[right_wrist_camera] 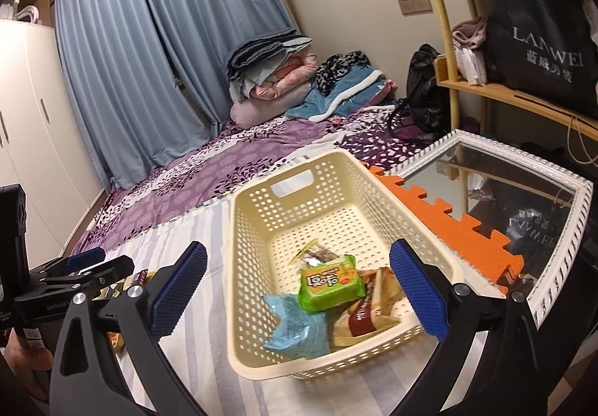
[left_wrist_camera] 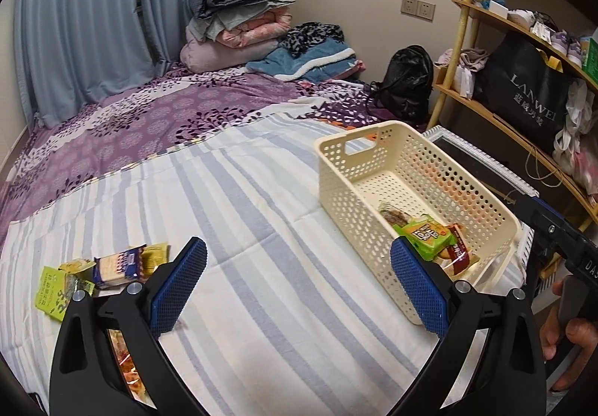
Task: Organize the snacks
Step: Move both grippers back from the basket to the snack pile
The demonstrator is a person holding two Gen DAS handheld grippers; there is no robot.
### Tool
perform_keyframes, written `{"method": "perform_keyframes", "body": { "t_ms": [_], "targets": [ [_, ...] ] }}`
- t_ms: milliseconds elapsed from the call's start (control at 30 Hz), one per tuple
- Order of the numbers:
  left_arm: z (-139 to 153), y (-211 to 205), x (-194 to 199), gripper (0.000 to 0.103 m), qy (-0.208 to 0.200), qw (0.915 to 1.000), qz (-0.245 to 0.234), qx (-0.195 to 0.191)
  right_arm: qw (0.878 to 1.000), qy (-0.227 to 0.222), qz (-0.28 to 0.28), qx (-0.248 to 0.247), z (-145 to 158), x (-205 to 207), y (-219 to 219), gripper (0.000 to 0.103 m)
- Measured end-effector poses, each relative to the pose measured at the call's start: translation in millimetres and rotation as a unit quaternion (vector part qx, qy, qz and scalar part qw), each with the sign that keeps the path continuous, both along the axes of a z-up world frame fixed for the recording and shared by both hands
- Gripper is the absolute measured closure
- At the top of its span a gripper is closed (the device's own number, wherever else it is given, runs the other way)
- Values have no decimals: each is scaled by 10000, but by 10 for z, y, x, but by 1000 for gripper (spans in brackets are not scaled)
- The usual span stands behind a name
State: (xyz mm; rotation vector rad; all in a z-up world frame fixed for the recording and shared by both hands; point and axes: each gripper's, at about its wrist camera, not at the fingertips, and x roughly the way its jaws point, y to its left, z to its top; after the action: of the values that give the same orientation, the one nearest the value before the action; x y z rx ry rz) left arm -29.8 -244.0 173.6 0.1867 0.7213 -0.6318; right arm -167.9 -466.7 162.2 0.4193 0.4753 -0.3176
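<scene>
The bed carries everything, its striped sheet under my tools and purple bedding toward the far edge. My cream basket sits near the bed's right edge, beside the orange foam mat and white-framed mirror. Inside, at its near end, lie a green packet, a blue packet and a brown-and-cream packet, overlapping one another. My right gripper hangs above that end, tilted down, jaws spread wide and holding nothing. My left gripper hovers over the bare sheet left of the basket, jaws likewise spread wide, nothing between them. The loose snacks lie heaped toward the bed's near left edge, just beyond my left finger.
</scene>
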Motion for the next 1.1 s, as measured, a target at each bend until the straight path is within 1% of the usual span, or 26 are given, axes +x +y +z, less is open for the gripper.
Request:
{"method": "perform_keyframes", "body": {
  "t_ms": [267, 533, 633, 767, 933, 1033, 1100],
  "targets": [
    [-43, 442, 73, 3, 114, 9990, 423, -91, 9997, 24, 238, -70, 53, 129, 193, 5],
    [-109, 1029, 168, 3, 237, 9959, 856, -185, 9972, 58, 728, -180, 86, 297, 490, 5],
    [-149, 1280, 196, 3, 281, 9938, 1064, -152, 9957, 75, 905, -188, 93, 361, 613, 5],
    [-242, 1640, 216, 3, 393, 9894, 1395, -61, 9931, 96, 1156, -182, 88, 456, 776, 5],
    [-372, 2058, 250, 3, 518, 9835, 1735, -38, 9897, 161, 1410, -170, 67, 553, 970, 5],
    [-452, 2219, 287, 3, 635, 9819, 1781, -102, 9875, 209, 1556, -145, 41, 594, 1070, 5],
    [-525, 2298, 309, 3, 705, 9826, 1711, -178, 9858, 248, 1657, -148, 22, 611, 1138, 5]
  ]
}}
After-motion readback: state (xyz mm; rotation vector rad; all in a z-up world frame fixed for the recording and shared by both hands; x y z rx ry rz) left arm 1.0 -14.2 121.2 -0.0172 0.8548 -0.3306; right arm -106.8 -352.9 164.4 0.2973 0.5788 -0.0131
